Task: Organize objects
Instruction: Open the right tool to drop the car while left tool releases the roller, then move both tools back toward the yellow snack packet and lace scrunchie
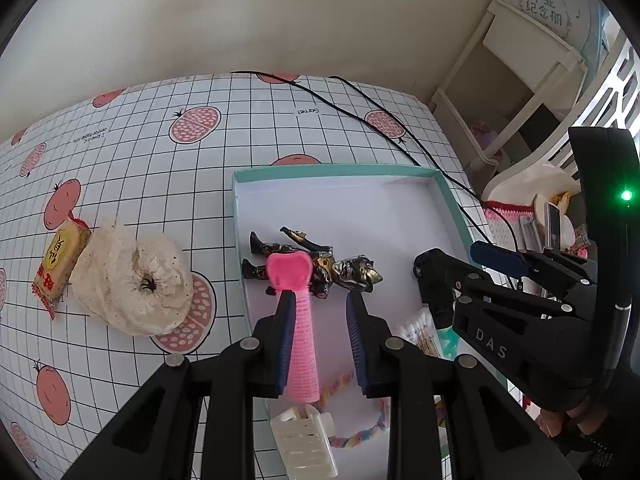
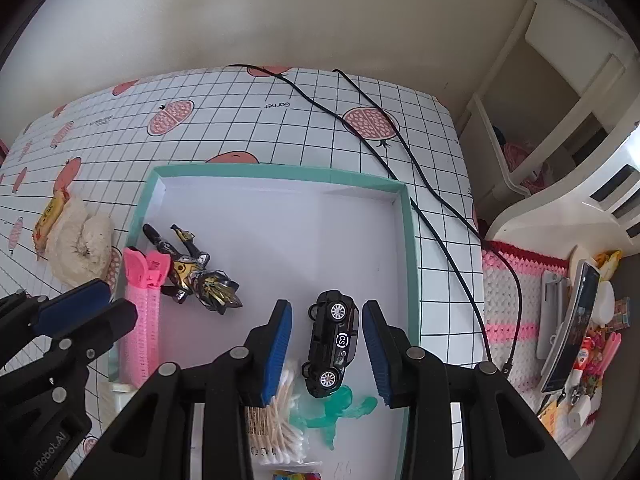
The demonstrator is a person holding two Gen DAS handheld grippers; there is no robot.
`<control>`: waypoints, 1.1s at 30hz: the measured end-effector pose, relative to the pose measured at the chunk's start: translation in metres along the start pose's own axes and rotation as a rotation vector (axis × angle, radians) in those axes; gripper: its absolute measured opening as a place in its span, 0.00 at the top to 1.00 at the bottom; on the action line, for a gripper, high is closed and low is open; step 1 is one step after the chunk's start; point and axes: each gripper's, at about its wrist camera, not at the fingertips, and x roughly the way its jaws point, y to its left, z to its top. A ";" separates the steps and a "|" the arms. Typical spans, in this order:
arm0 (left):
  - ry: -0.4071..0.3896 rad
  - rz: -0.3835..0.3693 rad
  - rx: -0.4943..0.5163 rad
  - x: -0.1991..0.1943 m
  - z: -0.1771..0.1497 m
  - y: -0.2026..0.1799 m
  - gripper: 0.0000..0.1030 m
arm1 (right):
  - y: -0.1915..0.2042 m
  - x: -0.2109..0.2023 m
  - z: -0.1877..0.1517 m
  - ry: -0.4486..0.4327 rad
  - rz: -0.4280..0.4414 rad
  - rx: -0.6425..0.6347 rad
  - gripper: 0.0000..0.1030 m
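A teal-rimmed white tray (image 1: 332, 171) (image 2: 280, 170) lies on the gridded tablecloth. My left gripper (image 1: 320, 300) (image 2: 120, 300) is open over the tray's left side. A pink hair roller (image 1: 300, 320) (image 2: 142, 312) stands against its left finger, untouched by the right one. Just beyond lies a black-and-gold action figure (image 1: 320, 268) (image 2: 196, 272). My right gripper (image 2: 327, 306) (image 1: 460, 268) is open, its blue pads on either side of a black toy car (image 2: 332, 340) on the tray floor, with gaps on both sides.
The tray also holds cotton swabs (image 2: 280, 412), a green translucent figure (image 2: 340, 408), a white plastic roller (image 1: 304, 440) and a colourful braided cord (image 1: 360, 432). A white lace scrunchie (image 1: 132, 280) and a snack packet (image 1: 60, 260) lie left of it. Black cables (image 2: 400, 152) cross the table's right side.
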 end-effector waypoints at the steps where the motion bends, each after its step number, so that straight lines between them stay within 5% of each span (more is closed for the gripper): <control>1: -0.003 -0.002 -0.001 -0.001 0.000 0.001 0.75 | 0.000 -0.001 0.000 -0.001 0.001 -0.001 0.61; 9: -0.064 0.104 -0.067 -0.009 0.002 0.025 0.73 | 0.004 0.005 0.000 0.006 0.005 -0.016 0.61; 13: -0.088 0.177 -0.129 -0.011 -0.001 0.048 0.51 | 0.005 0.005 0.000 -0.003 0.007 -0.015 0.40; 20: -0.118 0.276 -0.202 -0.018 0.000 0.074 0.29 | 0.010 0.005 0.001 -0.017 0.019 -0.028 0.21; 29: -0.126 0.323 -0.238 -0.015 -0.003 0.086 0.08 | 0.013 0.006 0.002 -0.030 0.026 -0.029 0.05; 33: -0.139 0.351 -0.257 -0.016 -0.003 0.091 0.07 | 0.014 0.007 0.003 -0.032 0.030 -0.031 0.00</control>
